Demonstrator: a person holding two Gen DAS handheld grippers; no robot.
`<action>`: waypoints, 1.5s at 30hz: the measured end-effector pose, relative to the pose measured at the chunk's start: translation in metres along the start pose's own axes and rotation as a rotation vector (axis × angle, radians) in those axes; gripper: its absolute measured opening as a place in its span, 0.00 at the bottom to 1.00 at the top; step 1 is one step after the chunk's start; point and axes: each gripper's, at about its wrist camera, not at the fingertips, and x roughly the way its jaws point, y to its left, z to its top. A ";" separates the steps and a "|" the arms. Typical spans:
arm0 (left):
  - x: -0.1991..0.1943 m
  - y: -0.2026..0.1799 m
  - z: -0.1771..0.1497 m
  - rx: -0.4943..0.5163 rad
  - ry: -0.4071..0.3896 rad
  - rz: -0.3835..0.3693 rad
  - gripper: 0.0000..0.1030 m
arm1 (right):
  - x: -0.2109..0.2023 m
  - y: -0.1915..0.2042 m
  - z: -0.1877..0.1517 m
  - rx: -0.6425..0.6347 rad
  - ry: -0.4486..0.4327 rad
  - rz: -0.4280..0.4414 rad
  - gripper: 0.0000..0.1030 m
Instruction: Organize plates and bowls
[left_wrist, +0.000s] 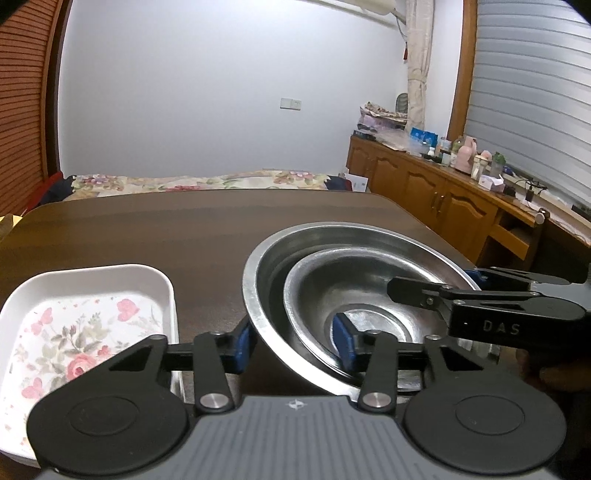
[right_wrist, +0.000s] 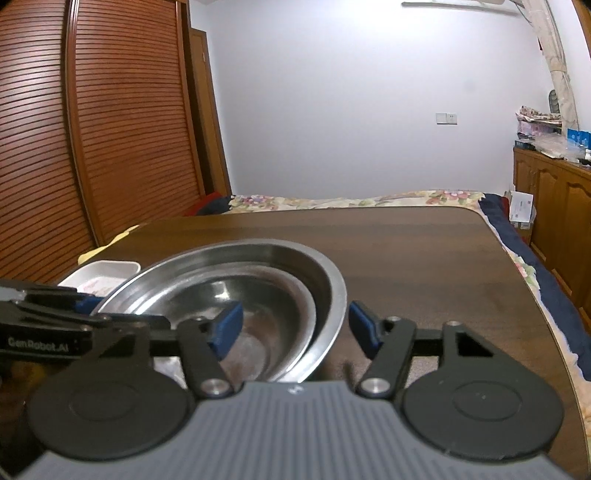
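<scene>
On the dark wooden surface (left_wrist: 166, 229) the small bowl (left_wrist: 369, 280) sits nested in the big bowl (left_wrist: 266, 266), both steel, with a white floral tray (left_wrist: 110, 273) just beside them. The tray is cut off by the frame edge and partly covered by our left gripper (left_wrist: 295, 343). That gripper straddles the bowls' near-left rims, one pad outside the big bowl and one inside the small one. We cannot tell whether its jaws are pressing. Our right gripper (right_wrist: 295, 326) straddles the opposite side, its jaws apart, with a sliver of surface showing between the outer pad and the big bowl. The gripper bodies hide the bowls' near edges. Beyond the surface lie a bed (left_wrist: 207, 181) with a flowered cover, a cabinet (left_wrist: 424, 184) crowded with bottles (left_wrist: 476, 158) whose labels are too small to read, and slatted wooden doors (right_wrist: 110, 129). The right gripper reads "DAS"; the left reads "GenRobot.AI".
</scene>
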 end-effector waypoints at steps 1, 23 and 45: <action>0.000 0.000 -0.001 0.000 -0.002 -0.002 0.44 | 0.000 0.000 -0.001 -0.001 0.001 -0.001 0.57; -0.014 0.008 0.004 -0.036 -0.035 0.014 0.34 | -0.005 0.006 0.001 0.050 0.027 -0.009 0.34; -0.061 0.044 0.034 -0.015 -0.152 0.045 0.34 | -0.006 0.038 0.031 0.049 -0.071 0.100 0.33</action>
